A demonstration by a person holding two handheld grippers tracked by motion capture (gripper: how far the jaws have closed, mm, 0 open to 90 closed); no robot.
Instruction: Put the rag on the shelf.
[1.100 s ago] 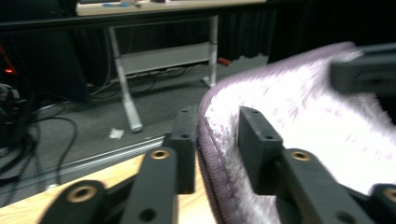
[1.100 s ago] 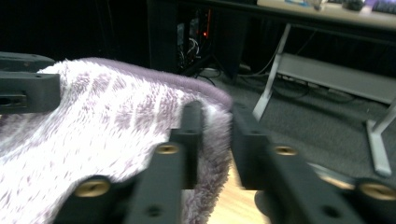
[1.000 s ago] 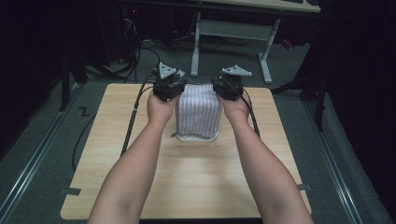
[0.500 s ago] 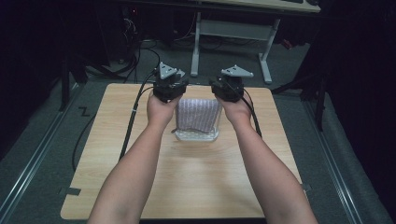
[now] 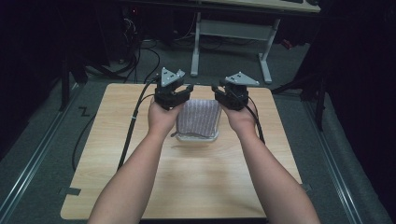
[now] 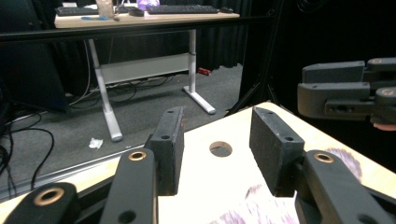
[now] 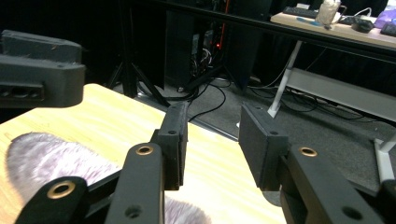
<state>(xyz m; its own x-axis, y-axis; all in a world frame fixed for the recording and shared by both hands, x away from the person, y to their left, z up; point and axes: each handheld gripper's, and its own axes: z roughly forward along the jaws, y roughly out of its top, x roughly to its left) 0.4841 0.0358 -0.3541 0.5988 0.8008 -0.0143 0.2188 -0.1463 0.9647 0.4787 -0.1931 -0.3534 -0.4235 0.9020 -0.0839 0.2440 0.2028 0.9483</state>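
Dark floor and black drapes ring a pale wooden table (image 5: 196, 186) in the high view, with a white-legged desk (image 5: 233, 32) standing beyond it at twelve o'clock. On the table's far half lies a folded striped cloth (image 5: 200, 119), greyish purple, its near edge toward six o'clock showing a lighter hem. The left gripper (image 5: 172, 93) sits at the cloth's ten o'clock corner and the right gripper (image 5: 231, 94) at its two o'clock corner, each held in a hand with the forearms coming up from six o'clock. Cables trail from both toward the table's edges.

From the left gripper view, the left gripper (image 6: 217, 144) has its jaws apart with nothing between the pads; they have just been opening. Bare tabletop and a round hole (image 6: 220, 149) in the wood show through the gap. The cloth (image 6: 261, 210) lies blurred at six o'clock below the jaws, and again at four o'clock. The right gripper (image 6: 348, 91) hangs at three o'clock, above the table.

From the right gripper view, the right gripper (image 7: 212, 142) also has its jaws apart and empty, having just been opening. The cloth (image 7: 51, 158) spreads across the wood at eight o'clock and runs under the near jaw arm. The left gripper (image 7: 37, 74) juts in at nine o'clock.
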